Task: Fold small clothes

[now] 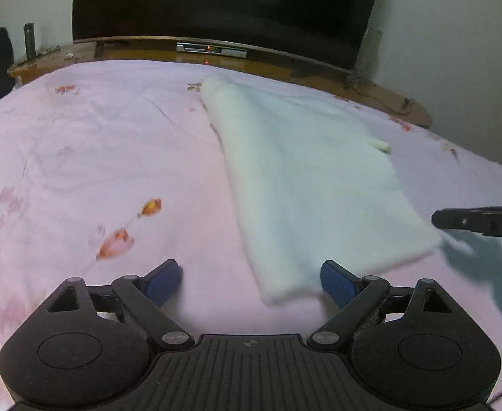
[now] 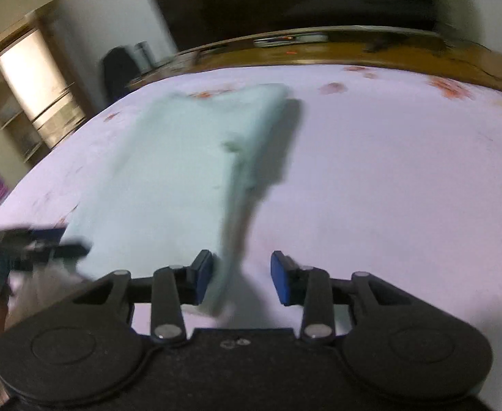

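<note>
A white fluffy garment [image 1: 305, 178] lies folded lengthwise on the pink flowered bed sheet [image 1: 97, 157]. My left gripper [image 1: 251, 282] is open, just above the sheet at the garment's near left corner, holding nothing. The right gripper's finger [image 1: 476, 222] shows at the right edge, by the garment's near right corner. In the blurred right wrist view the garment [image 2: 168, 178] looks pale green-white. My right gripper [image 2: 242, 277] is open. The garment's near right edge sits between its blue pads, against the left pad [image 2: 204, 275]. The left gripper [image 2: 28, 243] shows at the left.
A wooden bench [image 1: 285, 65] with a large dark television [image 1: 223, 3] runs along the bed's far edge. A dark bottle [image 1: 29, 41] stands at its left end. A wooden shelf unit [image 2: 25, 92] stands far left in the right wrist view.
</note>
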A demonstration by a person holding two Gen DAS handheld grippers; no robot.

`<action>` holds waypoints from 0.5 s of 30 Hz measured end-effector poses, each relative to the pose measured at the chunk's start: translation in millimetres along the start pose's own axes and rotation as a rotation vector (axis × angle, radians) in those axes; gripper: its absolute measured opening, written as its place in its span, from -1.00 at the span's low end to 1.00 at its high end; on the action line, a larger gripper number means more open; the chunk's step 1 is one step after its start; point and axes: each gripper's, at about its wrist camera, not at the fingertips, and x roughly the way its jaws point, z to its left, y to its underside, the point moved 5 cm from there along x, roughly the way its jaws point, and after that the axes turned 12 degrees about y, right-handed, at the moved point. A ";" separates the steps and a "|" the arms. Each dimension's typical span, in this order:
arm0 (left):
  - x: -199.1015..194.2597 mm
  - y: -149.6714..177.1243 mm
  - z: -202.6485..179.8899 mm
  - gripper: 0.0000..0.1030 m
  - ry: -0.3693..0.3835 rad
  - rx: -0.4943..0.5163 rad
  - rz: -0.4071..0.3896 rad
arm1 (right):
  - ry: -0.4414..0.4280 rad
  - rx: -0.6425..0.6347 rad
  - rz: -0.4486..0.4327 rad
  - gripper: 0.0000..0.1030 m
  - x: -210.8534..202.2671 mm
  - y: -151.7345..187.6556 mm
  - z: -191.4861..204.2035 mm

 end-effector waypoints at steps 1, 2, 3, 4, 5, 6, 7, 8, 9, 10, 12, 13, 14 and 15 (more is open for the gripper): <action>-4.6 3.5 -1.8 0.73 -0.020 -0.004 0.003 | 0.003 -0.008 -0.019 -0.22 -10.6 -0.1 0.3; -11.2 8.6 -4.1 0.74 -0.044 -0.007 0.008 | -0.023 0.009 -0.018 -0.15 -21.6 1.2 1.1; -19.5 13.4 -7.4 0.74 -0.066 -0.004 0.008 | -0.045 0.030 -0.011 -0.16 -28.8 3.0 2.1; -29.9 17.8 -11.9 0.82 -0.082 0.004 0.001 | -0.060 0.040 -0.010 -0.14 -39.5 6.6 5.3; -42.3 21.9 -17.6 1.00 -0.095 0.012 -0.011 | -0.060 0.030 -0.009 -0.01 -50.6 12.3 10.0; -54.9 25.3 -24.6 1.00 -0.099 0.023 -0.026 | -0.047 0.005 -0.001 0.25 -64.4 20.9 17.6; -70.9 28.2 -32.0 1.00 -0.097 0.038 -0.042 | -0.029 -0.020 -0.003 0.35 -78.9 31.2 25.2; -88.1 34.5 -39.3 1.00 -0.089 0.057 -0.049 | -0.013 -0.038 -0.010 0.47 -91.2 39.8 32.4; -104.0 40.7 -45.6 1.00 -0.084 0.075 -0.048 | -0.006 -0.053 -0.008 0.54 -110.3 51.3 39.3; -118.6 45.8 -50.4 1.00 -0.085 0.086 -0.049 | -0.008 -0.052 -0.002 0.55 -126.8 62.1 44.8; -150.4 57.6 -61.4 1.00 -0.067 0.107 -0.068 | 0.007 -0.018 -0.002 0.77 -163.1 81.8 52.2; -166.7 62.8 -66.1 1.00 -0.057 0.116 -0.081 | 0.010 0.010 -0.008 0.84 -177.8 89.3 54.8; -184.2 68.5 -71.1 1.00 -0.043 0.123 -0.096 | 0.008 0.040 -0.012 0.93 -193.2 96.3 57.6; -197.7 72.6 -74.7 1.00 -0.032 0.120 -0.106 | -0.007 0.075 -0.017 0.95 -213.3 103.7 60.5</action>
